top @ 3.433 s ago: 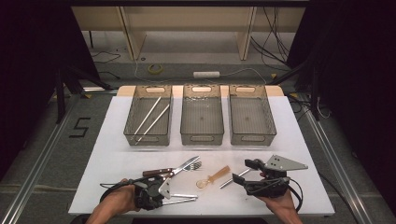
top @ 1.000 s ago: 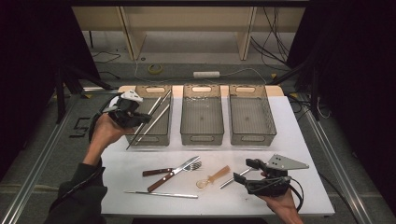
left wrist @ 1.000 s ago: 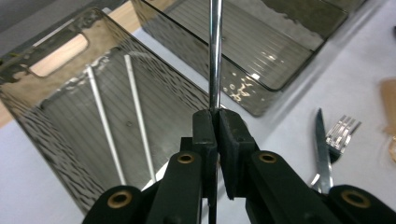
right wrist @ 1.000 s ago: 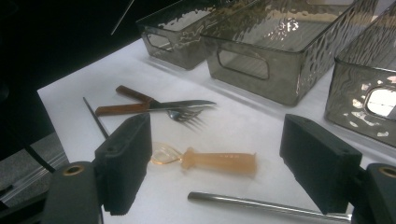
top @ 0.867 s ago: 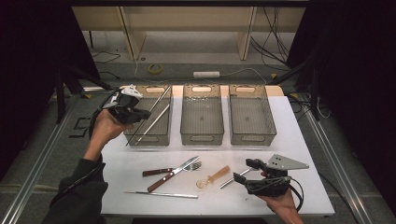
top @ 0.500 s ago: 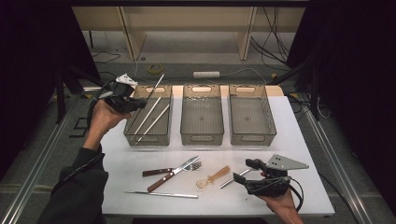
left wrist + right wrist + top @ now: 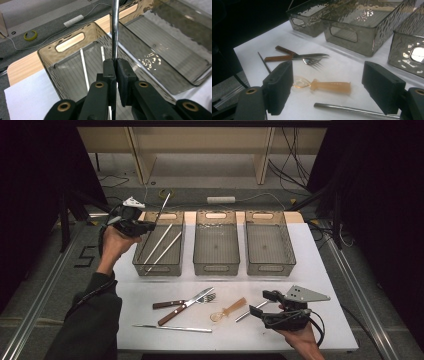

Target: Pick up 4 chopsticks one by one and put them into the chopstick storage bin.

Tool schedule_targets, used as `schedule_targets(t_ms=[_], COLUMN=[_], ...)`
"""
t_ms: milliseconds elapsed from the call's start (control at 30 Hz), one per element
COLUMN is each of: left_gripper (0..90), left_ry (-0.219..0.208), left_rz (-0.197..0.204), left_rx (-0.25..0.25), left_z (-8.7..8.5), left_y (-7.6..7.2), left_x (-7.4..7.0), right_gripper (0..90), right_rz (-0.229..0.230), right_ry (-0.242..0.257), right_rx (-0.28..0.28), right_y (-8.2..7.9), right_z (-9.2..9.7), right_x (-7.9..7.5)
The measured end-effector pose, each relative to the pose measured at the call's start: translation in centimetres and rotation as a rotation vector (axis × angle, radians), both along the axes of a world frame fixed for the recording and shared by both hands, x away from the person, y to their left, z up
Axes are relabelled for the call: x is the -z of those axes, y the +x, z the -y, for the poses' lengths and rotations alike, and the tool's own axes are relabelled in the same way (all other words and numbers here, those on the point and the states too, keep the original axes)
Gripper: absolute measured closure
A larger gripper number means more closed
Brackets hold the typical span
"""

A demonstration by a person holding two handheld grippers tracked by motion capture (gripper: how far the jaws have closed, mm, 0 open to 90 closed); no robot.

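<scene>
My left gripper (image 7: 146, 226) hangs over the far left corner of the left grey bin (image 7: 140, 266), shut on a thin metal rod (image 7: 161, 209). The rod slants from above the bin's far rim down into the bin. In the left gripper view the pads (image 7: 110, 68) pinch the rod (image 7: 115, 27) above the bin (image 7: 47, 53), where two white sticks (image 7: 84, 67) lie. My right gripper (image 7: 263, 304) rests open near the table's front right. Its wide-set pads (image 7: 280, 83) frame a translucent orange spoon (image 7: 329, 86) and a metal straw (image 7: 352, 110).
Three grey bins stand in a row at the back, the middle bin (image 7: 216, 266) and right bin (image 7: 270, 266) empty. On the white table top (image 7: 310, 270) near the front lie a wooden-handled knife (image 7: 175, 312), a fork (image 7: 192, 301) and a thin metal rod (image 7: 172, 327).
The left hand came from the table's front to the left bin carrying the rod, then drifted toward the bin's far end. The right hand has stayed still.
</scene>
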State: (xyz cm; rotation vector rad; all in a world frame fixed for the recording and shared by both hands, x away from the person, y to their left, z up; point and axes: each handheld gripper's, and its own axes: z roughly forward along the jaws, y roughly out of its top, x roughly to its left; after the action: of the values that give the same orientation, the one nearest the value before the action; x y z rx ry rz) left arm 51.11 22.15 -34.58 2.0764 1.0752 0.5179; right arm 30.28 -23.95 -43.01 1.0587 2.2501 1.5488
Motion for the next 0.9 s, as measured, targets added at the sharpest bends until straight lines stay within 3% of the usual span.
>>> schedule_targets(t_ms=[600, 900], left_gripper=[84.9, 84.8], left_ry=[-0.016, -0.028], left_rz=[-0.024, -0.042], left_rx=[-0.056, -0.07], left_z=[-1.0, -1.2], left_y=[0.4, 0.5], left_x=[4.2, 5.4], right_gripper=[26.2, 26.2], right_rz=[-0.002, -0.002], right_ry=[0.002, 0.001], right_rx=[-0.001, -0.001], right_y=[0.0, 0.0], right_z=[0.0, 0.0], right_x=[0.0, 0.0])
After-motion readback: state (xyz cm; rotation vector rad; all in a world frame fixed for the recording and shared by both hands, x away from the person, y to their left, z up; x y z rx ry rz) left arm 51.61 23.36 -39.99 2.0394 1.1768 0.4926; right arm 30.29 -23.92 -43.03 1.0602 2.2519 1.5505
